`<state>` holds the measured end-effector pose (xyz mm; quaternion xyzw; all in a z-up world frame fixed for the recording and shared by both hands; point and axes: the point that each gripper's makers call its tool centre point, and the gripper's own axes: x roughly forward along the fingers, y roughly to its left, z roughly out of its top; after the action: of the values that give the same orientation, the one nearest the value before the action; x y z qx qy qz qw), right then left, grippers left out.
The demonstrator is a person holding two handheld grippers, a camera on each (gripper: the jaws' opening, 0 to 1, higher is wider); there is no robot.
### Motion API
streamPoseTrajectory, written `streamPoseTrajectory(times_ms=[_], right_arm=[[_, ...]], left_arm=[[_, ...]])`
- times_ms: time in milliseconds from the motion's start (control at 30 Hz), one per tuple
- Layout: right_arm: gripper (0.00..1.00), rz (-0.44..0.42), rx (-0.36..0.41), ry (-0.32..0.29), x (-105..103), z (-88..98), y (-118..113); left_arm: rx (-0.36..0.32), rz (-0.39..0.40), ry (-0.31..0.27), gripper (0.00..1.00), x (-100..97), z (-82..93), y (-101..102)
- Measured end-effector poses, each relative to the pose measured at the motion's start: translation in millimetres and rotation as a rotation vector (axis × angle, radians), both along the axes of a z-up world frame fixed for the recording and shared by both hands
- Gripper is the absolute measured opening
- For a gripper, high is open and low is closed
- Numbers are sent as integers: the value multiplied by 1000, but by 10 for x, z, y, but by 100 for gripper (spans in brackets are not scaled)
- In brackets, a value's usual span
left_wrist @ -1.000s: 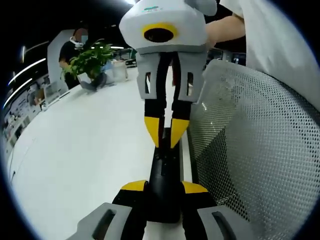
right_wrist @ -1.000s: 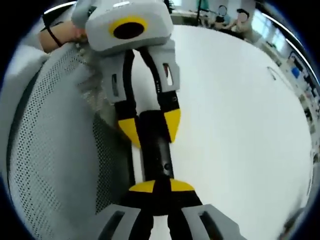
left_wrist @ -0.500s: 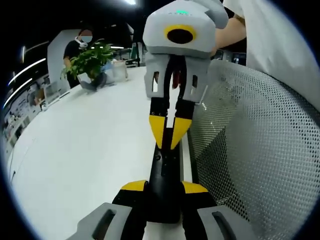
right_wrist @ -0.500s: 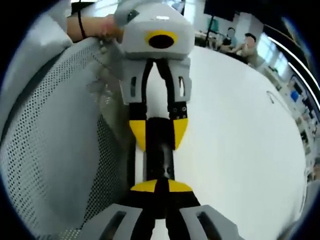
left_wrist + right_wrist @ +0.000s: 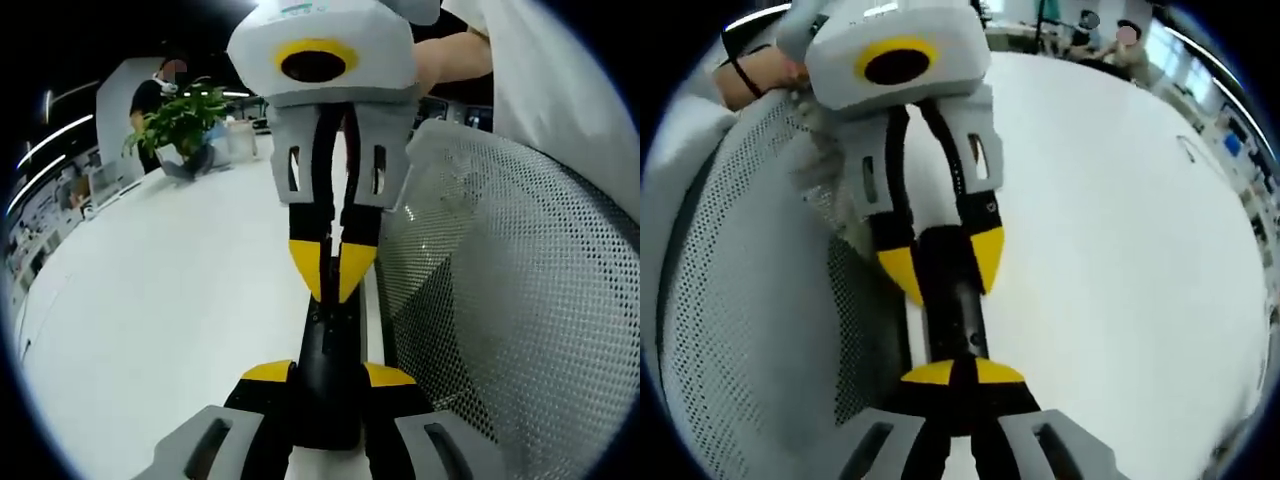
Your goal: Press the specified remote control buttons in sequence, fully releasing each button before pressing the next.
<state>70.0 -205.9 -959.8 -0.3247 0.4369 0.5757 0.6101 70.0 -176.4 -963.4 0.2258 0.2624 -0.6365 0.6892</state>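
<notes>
Half a second ago I had the right gripper (image 5: 331, 262) lifted back off the remote (image 5: 328, 375); now its closed yellow tips are down on the remote's upper face again, much where they were a second ago. I read that as one release done and the next press going in, though I cannot make out which button sits under the tips. My left gripper (image 5: 940, 262) has not moved: its jaws are clamped on either side of the remote's far end, holding it just off the white table (image 5: 170, 300), with the mesh basket (image 5: 510, 300) close beside. The right jaws are pinched together with nothing between them, used as a single poking point.
</notes>
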Motion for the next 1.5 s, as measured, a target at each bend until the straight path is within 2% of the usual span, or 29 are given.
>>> streamPoseTrajectory(times_ms=[33, 200, 233, 300, 667, 900, 1033, 1167, 1267, 1400, 1500], right_arm=[[2, -22, 20, 8, 0, 3, -4], [2, 2, 4, -15, -10, 16, 5], [1, 48, 3, -42, -7, 19, 9], [1, 89, 16, -77, -8, 24, 10], [0, 122, 21, -154, 3, 34, 15], [0, 125, 34, -113, -50, 40, 55], [0, 140, 12, -118, -28, 18, 62], [0, 79, 1, -73, -13, 6, 59], [0, 90, 12, -83, -22, 8, 56], [0, 48, 51, -65, -12, 22, 50], [0, 30, 77, -59, -25, 30, 35]], left_arm=[[4, 2, -1, 25, 4, -1, 13], [23, 25, 3, 25, 4, 0, 99], [24, 20, -1, 25, -4, 4, 93], [36, 9, -4, 25, -7, 5, 88], [26, 6, -5, 25, -14, 5, 104], [24, 8, -4, 25, -7, 6, 109], [22, 8, -3, 25, -7, 5, 108], [18, 9, 0, 25, -6, 4, 107], [19, 9, 0, 25, -6, 3, 109], [-3, 21, 22, 25, -4, 8, 121], [0, 16, 13, 25, -6, 2, 113]])
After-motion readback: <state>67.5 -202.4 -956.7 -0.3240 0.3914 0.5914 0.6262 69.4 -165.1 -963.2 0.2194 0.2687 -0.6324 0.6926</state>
